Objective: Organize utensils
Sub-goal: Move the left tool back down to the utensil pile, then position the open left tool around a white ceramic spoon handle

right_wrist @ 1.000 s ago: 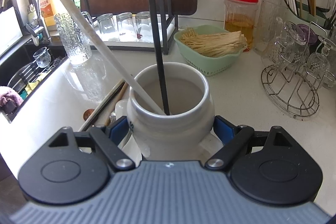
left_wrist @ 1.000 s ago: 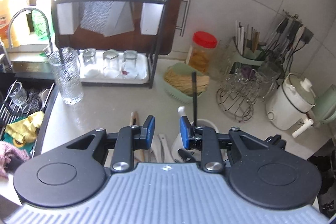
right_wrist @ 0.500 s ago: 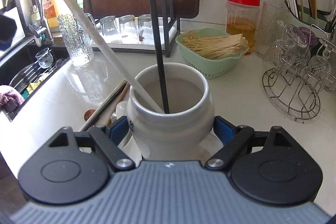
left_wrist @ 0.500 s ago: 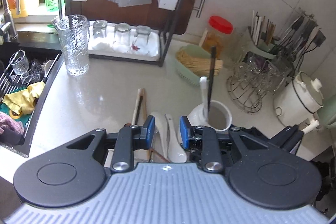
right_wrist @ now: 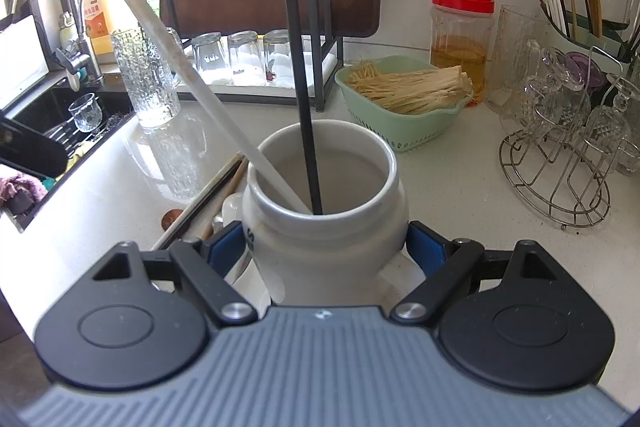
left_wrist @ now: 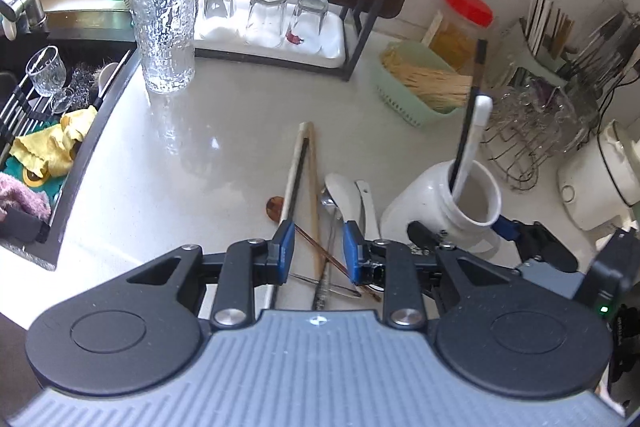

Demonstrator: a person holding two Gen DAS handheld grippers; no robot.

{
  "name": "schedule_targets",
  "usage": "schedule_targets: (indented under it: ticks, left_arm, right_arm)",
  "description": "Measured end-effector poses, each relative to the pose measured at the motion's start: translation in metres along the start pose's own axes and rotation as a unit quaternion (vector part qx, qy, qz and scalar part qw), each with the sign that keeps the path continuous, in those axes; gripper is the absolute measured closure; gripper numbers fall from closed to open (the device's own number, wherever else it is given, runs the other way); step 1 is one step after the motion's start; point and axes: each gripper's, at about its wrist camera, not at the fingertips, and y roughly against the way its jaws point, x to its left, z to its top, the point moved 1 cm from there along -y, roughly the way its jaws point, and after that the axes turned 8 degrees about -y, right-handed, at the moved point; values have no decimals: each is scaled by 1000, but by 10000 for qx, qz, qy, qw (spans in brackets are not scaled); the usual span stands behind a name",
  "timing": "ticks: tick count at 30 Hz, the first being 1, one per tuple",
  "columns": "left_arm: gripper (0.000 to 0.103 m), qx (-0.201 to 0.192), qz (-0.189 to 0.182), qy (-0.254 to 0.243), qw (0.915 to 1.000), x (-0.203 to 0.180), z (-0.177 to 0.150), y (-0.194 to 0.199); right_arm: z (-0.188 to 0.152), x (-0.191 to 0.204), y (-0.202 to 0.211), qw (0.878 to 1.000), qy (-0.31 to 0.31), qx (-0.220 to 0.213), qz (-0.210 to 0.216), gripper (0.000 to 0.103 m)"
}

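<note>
Several utensils lie loose on the white counter in the left wrist view: a white ceramic spoon (left_wrist: 344, 193), a metal spoon (left_wrist: 330, 213), wooden chopsticks (left_wrist: 313, 179) and a long pale-handled utensil (left_wrist: 294, 167). My left gripper (left_wrist: 316, 251) hovers open just above their near ends, and its pads press on nothing. To the right stands a white ceramic jar (left_wrist: 440, 203) holding a white long-handled spoon (right_wrist: 180, 67) and a black stick (right_wrist: 300, 87). My right gripper (right_wrist: 324, 247) is shut on the jar (right_wrist: 328, 267), one blue pad on each side.
A tall textured glass (left_wrist: 166, 27) stands at the left near the sink (left_wrist: 40, 107). Behind are a rack with upturned glasses (left_wrist: 268, 15), a green basket of noodles (left_wrist: 424, 83), a wire glass holder (left_wrist: 532, 135) and a white cooker (left_wrist: 608, 179).
My left gripper has come down toward the loose utensils and tilted lower, so they now lie between its fingers. The right gripper and the jar have not moved.
</note>
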Motion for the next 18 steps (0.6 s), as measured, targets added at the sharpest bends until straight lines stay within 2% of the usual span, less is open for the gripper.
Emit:
schedule_targets:
  ticks: [1,3,18]
  left_arm:
    - [65,9,-45,0,10000,2,2,-2]
    - [58,19,-112,-21,9999,5,6,-9]
    - [58,370,-232,-259,9987,30,26,-73]
  right_arm:
    - [0,0,0,10000,-17,0,-8,14]
    - [-1,1,1,10000,-19,-16,-22,14]
    - [-1,3,0,9999,-122,50,-67,14]
